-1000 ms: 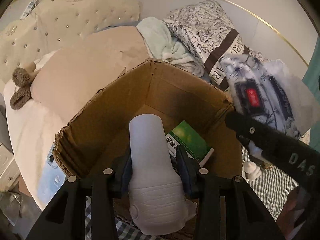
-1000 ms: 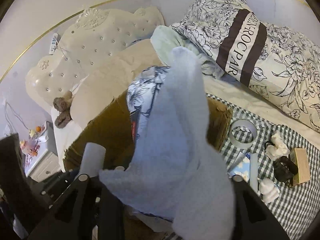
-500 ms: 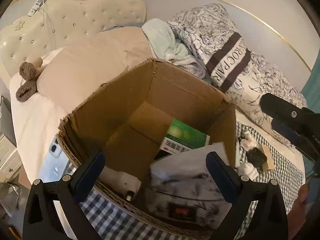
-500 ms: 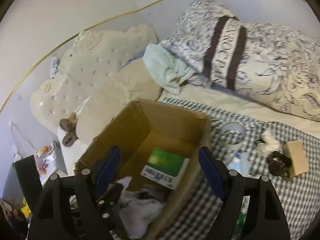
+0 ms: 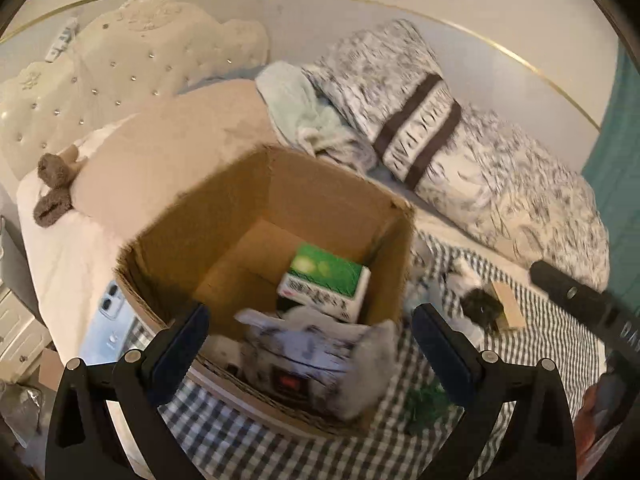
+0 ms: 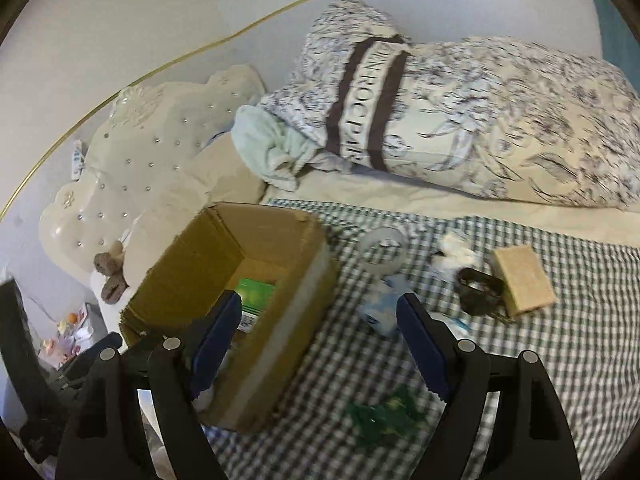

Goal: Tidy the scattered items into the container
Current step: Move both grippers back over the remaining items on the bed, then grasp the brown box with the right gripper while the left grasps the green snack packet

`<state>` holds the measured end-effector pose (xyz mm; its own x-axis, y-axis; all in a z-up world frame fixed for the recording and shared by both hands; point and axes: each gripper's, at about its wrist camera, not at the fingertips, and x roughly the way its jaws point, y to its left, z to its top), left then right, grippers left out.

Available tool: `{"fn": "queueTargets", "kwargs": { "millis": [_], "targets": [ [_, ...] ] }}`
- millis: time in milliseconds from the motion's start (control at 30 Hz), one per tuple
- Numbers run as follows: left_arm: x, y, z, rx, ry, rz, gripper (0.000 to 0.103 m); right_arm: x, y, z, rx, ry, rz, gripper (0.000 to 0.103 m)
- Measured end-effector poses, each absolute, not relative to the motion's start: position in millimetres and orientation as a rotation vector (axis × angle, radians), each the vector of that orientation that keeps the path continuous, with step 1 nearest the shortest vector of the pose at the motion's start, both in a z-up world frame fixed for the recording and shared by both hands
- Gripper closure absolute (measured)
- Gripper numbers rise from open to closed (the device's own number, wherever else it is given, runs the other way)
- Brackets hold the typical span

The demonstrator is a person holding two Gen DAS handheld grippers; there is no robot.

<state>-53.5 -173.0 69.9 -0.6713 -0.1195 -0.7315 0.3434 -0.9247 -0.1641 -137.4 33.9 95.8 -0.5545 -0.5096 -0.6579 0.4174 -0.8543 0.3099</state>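
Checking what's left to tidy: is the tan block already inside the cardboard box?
No, the tan block lies on the checked cloth, well apart from the cardboard box.

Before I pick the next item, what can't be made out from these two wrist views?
- Left wrist: near end of the cardboard box floor, hidden under a patterned pouch and grey cloth; all motion-blurred.
- Left wrist: right claw cut off by the right edge, fingertips unseen.
- Right wrist: green item on the checked cloth, too blurred to identify.
- Right wrist: box interior mostly hidden by its near wall and a claw finger.
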Motion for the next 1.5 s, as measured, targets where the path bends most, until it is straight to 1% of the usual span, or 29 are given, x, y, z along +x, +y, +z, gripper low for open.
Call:
{"fn": "queueTargets", "kwargs": {
  "millis": [100, 200, 433, 633, 767, 900, 1067, 1233, 1500],
  "targets": [
    [-58, -163, 51, 1.202, 0.409, -2.587, 0.0, -135, 57, 93, 1.075, -0.186, -2.408, 0.023],
    [-57, -155, 44, 1.226, 0.414, -2.567, 0.0, -134, 77, 90, 1.087, -0.193, -2.434, 0.023],
    [-56, -115, 57, 1.185, 0.349, -2.661, 0.0, -139, 114, 73, 1.133, -0.188, -2.492, 0.023],
    [-68, -63, 55, 1.207, 0.288, -2.786, 0.0, -149, 150, 53, 1.181, -0.215, -2.53, 0.023],
    [-79, -30, 36, 1.278, 0.227, -2.829, 0.0, -157, 173, 40, 1.222, -0.221, -2.546, 0.023],
    [-89, -16, 10, 1.313, 0.188, -2.822, 0.0, -166, 187, 25, 1.264, -0.226, -2.549, 0.023],
    [-100, -19, -31, 1.373, 0.27, -2.754, 0.0, -172, 196, 10, 1.294, -0.209, -2.548, 0.023],
    [-97, -20, -65, 1.421, 0.279, -2.704, 0.0, -174, 199, -8, 1.323, -0.198, -2.542, 0.023],
    [-98, -13, -89, 1.46, 0.257, -2.721, 0.0, -184, 197, -34, 1.392, -0.193, -2.506, 0.023]
  ]
}}
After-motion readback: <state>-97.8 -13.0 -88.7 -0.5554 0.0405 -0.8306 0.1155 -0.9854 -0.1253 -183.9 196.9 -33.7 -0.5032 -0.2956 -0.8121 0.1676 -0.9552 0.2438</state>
